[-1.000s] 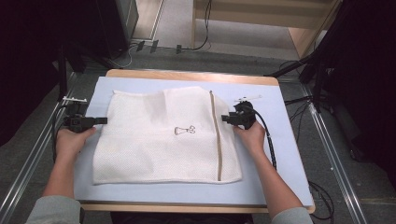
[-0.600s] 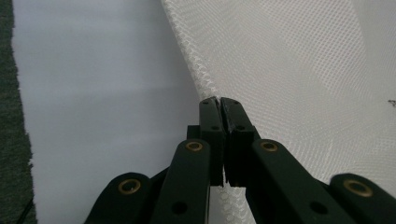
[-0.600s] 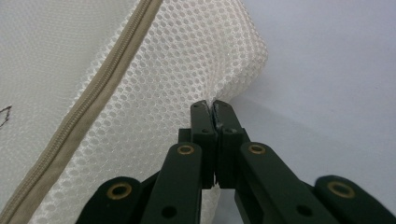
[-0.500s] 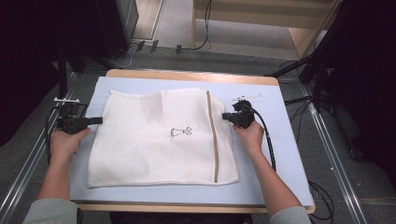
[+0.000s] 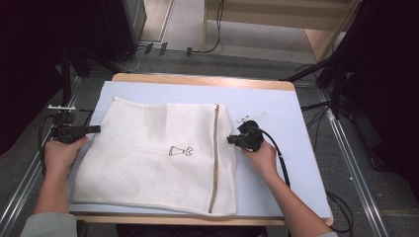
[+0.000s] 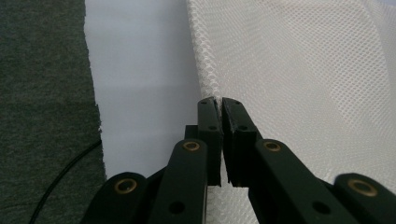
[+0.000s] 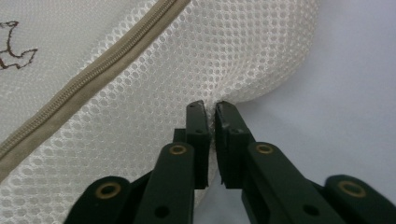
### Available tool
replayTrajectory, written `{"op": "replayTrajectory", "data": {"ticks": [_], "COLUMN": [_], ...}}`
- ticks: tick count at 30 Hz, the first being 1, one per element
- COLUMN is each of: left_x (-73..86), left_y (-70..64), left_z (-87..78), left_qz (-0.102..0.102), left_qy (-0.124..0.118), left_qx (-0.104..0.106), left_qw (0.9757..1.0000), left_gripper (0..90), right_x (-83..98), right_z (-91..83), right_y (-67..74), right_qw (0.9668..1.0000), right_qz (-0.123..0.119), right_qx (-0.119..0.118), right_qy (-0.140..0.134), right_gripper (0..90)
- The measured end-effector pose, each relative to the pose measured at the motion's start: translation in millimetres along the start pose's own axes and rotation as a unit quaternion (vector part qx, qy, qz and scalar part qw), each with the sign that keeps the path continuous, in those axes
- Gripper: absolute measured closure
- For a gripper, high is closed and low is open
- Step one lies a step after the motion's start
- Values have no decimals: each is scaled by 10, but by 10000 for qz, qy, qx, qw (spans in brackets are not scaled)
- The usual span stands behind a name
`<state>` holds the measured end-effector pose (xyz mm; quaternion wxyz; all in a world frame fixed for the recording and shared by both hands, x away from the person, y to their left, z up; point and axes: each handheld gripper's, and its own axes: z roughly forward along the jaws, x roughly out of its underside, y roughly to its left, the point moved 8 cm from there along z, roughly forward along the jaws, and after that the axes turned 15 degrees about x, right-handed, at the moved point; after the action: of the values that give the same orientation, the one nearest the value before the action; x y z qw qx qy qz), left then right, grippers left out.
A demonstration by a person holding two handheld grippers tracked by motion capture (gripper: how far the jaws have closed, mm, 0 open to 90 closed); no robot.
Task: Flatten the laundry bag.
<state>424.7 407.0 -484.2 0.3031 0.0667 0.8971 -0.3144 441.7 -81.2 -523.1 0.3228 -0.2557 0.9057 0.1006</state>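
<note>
A white mesh laundry bag [image 5: 153,153] lies flat on the pale blue mat [image 5: 276,108], with a beige zipper [image 5: 215,148] running front to back near its right side and a small dark embroidered figure [image 5: 180,150] at its middle. My left gripper [image 5: 95,129] is shut on the bag's left edge [image 6: 205,70]; its jaws pinch the mesh in the left gripper view [image 6: 219,101]. My right gripper [image 5: 230,140] is shut on the bag's right edge, just right of the zipper [image 7: 93,74]; the mesh bulges up around its jaws [image 7: 210,106].
The mat covers a wooden table [image 5: 197,80]. A small white object [image 5: 251,117] lies on the mat just behind the right gripper. The right gripper's cable [image 5: 280,158] loops along the forearm. Grey floor [image 6: 42,93] and a metal rail [image 5: 20,197] border the table's left.
Both grippers have shifted left with the bag held between them, and the right one has come nearer the front. The bag now lies farther left on the mat.
</note>
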Motion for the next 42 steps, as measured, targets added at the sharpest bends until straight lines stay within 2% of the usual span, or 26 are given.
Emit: {"op": "replayTrajectory", "data": {"ticks": [3, 5, 6, 9, 16, 19, 22, 24, 25, 28, 32, 42], "left_x": [2, 10, 13, 22, 53, 58, 58, 55, 54, 47, 38, -14], "left_y": [-15, -29, -30, -45, -80, -77, -67, -75, -80, -90, -122, -303], "left_z": [-3, -10, -11, -24, -27, -26, -16, -13, -10, 1, 15, 130], "left_qz": [42, 101, 107, 97, 160, 170, 144, 156, 163, 185, 216, 376], "left_qy": [-34, -28, -40, -69, -72, -83, -69, -51, -47, -60, -50, 20], "left_qx": [89, 108, 98, 150, 179, 218, 226, 237, 245, 246, 288, 463], "left_qw": [9999, 9999, 9999, 9998, 9997, 9996, 9996, 9996, 9996, 9995, 9993, 9982], "left_gripper": [811, 766, 743, 698, 633, 618, 617, 616, 616, 617, 617, 605], "right_x": [-42, -98, -162, -273, -494, -521, -515, -487, -474, -490, -497, -349], "right_z": [-19, -61, -80, -97, 140, 281, 391, 436, 446, 410, 316, 145], "right_y": [-32, -92, -144, -217, -353, -405, -402, -372, -357, -351, -457, -983], "right_qw": [9998, 9995, 9987, 9969, 9956, 9956, 9951, 9966, 9972, 9973, 9965, 9907], "right_qz": [-74, 65, 209, 359, 453, 684, 829, 659, 533, 409, 469, 883], "right_qx": [88, 105, 111, 72, 375, 380, 311, 381, 440, 524, 590, 992], "right_qy": [-142, -287, -443, -690, -723, -509, -428, -330, -280, -304, -357, -300], "right_gripper": [755, 701, 649, 631, 514, 452, 588, 787, 830, 856, 861, 859]}}
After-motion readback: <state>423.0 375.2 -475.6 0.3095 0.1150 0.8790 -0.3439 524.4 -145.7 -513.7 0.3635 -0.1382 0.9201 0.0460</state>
